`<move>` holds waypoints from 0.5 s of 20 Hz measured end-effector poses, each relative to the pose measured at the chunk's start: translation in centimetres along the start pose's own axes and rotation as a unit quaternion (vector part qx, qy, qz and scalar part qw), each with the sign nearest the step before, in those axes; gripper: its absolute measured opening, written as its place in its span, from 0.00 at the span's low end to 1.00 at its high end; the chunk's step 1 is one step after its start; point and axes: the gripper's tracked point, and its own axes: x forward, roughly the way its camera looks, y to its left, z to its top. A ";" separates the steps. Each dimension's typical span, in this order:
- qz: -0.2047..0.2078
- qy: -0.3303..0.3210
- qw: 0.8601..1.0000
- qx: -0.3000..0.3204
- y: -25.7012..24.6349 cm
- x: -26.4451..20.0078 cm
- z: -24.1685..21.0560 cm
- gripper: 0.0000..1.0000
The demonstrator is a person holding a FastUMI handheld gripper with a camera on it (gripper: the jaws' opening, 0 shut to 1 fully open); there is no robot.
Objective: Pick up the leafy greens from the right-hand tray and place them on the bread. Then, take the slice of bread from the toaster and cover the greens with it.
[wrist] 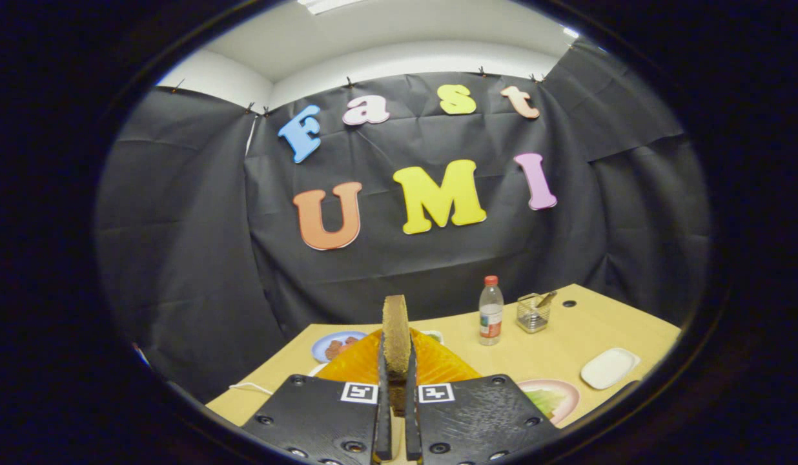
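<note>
1. Brown bread slice (395,336) held upright, edge-on, between the fingers of the gripper (396,413); both fingers pressed on its lower part, nearly together, with only the slice's thickness between them.
2. Slice lifted above the table (567,336), in front of an orange thing (438,365) lying just beyond the fingers; cannot tell what that thing is.
3. Judged light, dry and fairly stiff, standing tall without sagging; crumbly at crust and faces, so easily dented or cracked by a hard squeeze.
4. Best taken as now: flat faces between the pads, low on the slice, pressure modest. Grip on a corner alone likely to break a piece off.
5. Rough crumb surface likely to give good friction; slipping seems a small risk, tilting during lay-down the larger one.
6. Greens (546,400) on a pink plate (567,387) beside the right finger, apparently not yet on any bread; soft, limp, light, best pinched in a bunch.
7. Count: one slice in hand; one pink plate with greens; one blue plate (323,343) with reddish pieces beyond the left finger; one white tray (609,368) further right.
8. Also one bottle (491,311) with a red cap, and one clear cup (533,313) with something standing in it, both beyond the slice toward the wall.
9. Toaster and base bread: cannot tell where.
</note>
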 end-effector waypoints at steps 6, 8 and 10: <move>-0.058 0.045 0.997 -0.001 -7.2 0.3 -6.0 0.08; -0.069 0.057 0.996 0.003 -8.6 0.5 -7.4 0.08; -0.074 0.066 0.995 0.011 -9.6 0.6 -8.6 0.08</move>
